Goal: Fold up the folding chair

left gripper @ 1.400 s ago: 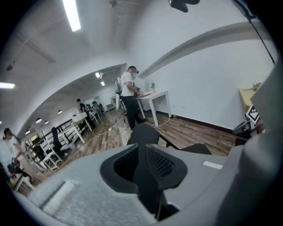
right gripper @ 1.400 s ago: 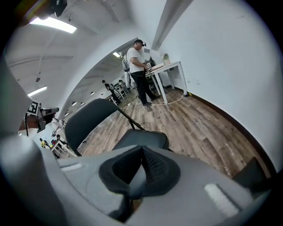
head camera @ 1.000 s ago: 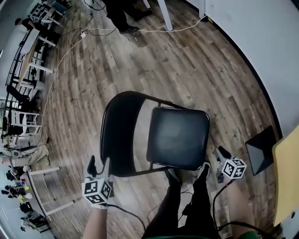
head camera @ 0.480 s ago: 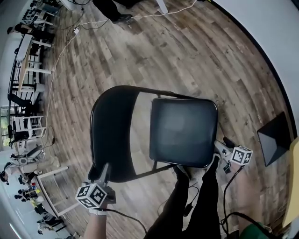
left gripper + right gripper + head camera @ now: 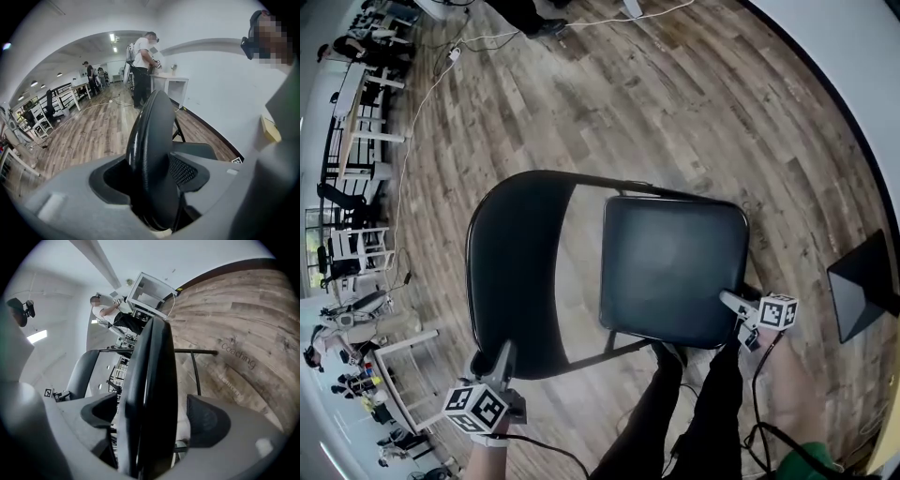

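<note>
Now, left gripper (image 5: 505, 352): jaws wide and closing, straddling the rounded edge of the backrest (image 5: 517, 272). A gap shows on one side, so the pads do not look clamped yet.
Right gripper (image 5: 729, 301): jaws at full spread and opening, with the seat (image 5: 151, 394) edge-on between them and clear space to each pad.
Left hand pose: the gripper reaches up from the bottom left of the head view. It tilts down onto the backrest's near corner, marker cube toward the camera.
Right hand pose: the gripper comes in from the right, closer to level, its nose at the seat's near right corner. The hand behind it is blurred and hard to read.
Folding chair (image 5: 675, 272): black, unfolded, standing just in front of the person's legs (image 5: 675, 412). In the head view the backrest is to the left and the seat to the right.
Surface: wood-plank floor (image 5: 675, 112), with a white cable (image 5: 420, 117) trailing across it.
Room: white wall (image 5: 853, 84) with dark skirting at right and a black panel (image 5: 867, 286) near it. White desks (image 5: 367, 136) run along the left. Another person (image 5: 143, 61) stands at a white table (image 5: 171, 84) far off.
</note>
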A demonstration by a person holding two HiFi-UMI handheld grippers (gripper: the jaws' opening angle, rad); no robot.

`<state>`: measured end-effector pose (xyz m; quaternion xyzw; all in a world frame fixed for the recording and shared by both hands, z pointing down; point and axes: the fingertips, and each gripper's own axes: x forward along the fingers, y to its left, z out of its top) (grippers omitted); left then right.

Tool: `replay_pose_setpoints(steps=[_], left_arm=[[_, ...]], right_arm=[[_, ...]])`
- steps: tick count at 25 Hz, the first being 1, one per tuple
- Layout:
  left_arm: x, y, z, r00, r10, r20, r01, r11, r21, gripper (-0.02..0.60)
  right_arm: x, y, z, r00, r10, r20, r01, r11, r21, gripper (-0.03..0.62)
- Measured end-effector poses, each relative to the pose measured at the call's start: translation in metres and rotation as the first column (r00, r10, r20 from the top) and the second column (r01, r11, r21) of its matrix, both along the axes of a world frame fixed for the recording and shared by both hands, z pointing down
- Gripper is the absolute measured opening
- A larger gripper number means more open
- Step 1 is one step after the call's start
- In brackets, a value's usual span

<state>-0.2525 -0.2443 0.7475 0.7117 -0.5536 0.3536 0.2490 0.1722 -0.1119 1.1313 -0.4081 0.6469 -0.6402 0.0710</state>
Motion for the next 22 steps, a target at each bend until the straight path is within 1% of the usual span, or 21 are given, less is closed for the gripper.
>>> replay_pose_setpoints(steps=[2, 4, 5, 6, 7, 8, 12, 16, 20, 22], left_arm=[[-0.001, 0.001, 0.002, 1.000, 0.003, 0.007, -0.003, 1.000, -0.003, 0.262], [-0.003, 0.000, 0.000, 1.000, 0.002, 0.015, -0.002, 1.000, -0.004, 0.258], [-0.004, -0.001, -0.002, 1.000, 0.000, 0.018, 0.000, 1.000, -0.005, 0.256], [-0.004, -0.003, -0.003, 1.000, -0.002, 0.020, 0.002, 1.000, -0.006, 0.256], [-0.004, -0.004, -0.003, 1.000, -0.005, 0.021, 0.005, 1.000, -0.008, 0.255], [-0.003, -0.004, -0.003, 1.000, -0.008, 0.020, 0.008, 1.000, -0.012, 0.255], [-0.003, -0.001, -0.003, 1.000, -0.018, -0.001, 0.018, 0.999, -0.032, 0.249], [-0.012, -0.003, -0.014, 1.000, -0.011, -0.020, 0.011, 1.000, -0.012, 0.236], [-0.022, -0.006, -0.030, 1.000, -0.009, -0.023, 0.009, 1.000, 0.013, 0.235], [-0.026, -0.006, -0.045, 0.999, -0.005, -0.046, 0.006, 1.000, 0.029, 0.226]], right_arm=[[-0.012, -0.001, 0.001, 0.998, -0.009, 0.059, 0.008, 1.000, 0.012, 0.456], [-0.024, -0.007, -0.005, 0.992, 0.018, 0.127, -0.020, 1.000, 0.015, 0.456], [-0.028, -0.010, -0.006, 0.989, 0.035, 0.145, -0.036, 0.999, 0.004, 0.449], [-0.030, -0.012, -0.005, 0.989, 0.045, 0.144, -0.044, 0.999, -0.005, 0.438], [-0.030, -0.014, -0.003, 0.991, 0.047, 0.129, -0.046, 0.999, -0.009, 0.378], [-0.029, -0.014, -0.002, 0.993, 0.046, 0.112, -0.046, 0.999, -0.011, 0.362], [-0.026, -0.011, -0.002, 0.997, 0.038, 0.067, -0.035, 0.999, -0.041, 0.357], [-0.037, -0.011, -0.017, 0.994, 0.053, 0.099, -0.048, 0.998, -0.049, 0.351], [-0.053, -0.020, -0.047, 0.997, 0.041, 0.072, -0.037, 0.998, -0.058, 0.325], [-0.065, -0.028, -0.075, 0.995, 0.032, 0.097, -0.028, 0.999, -0.037, 0.316]])
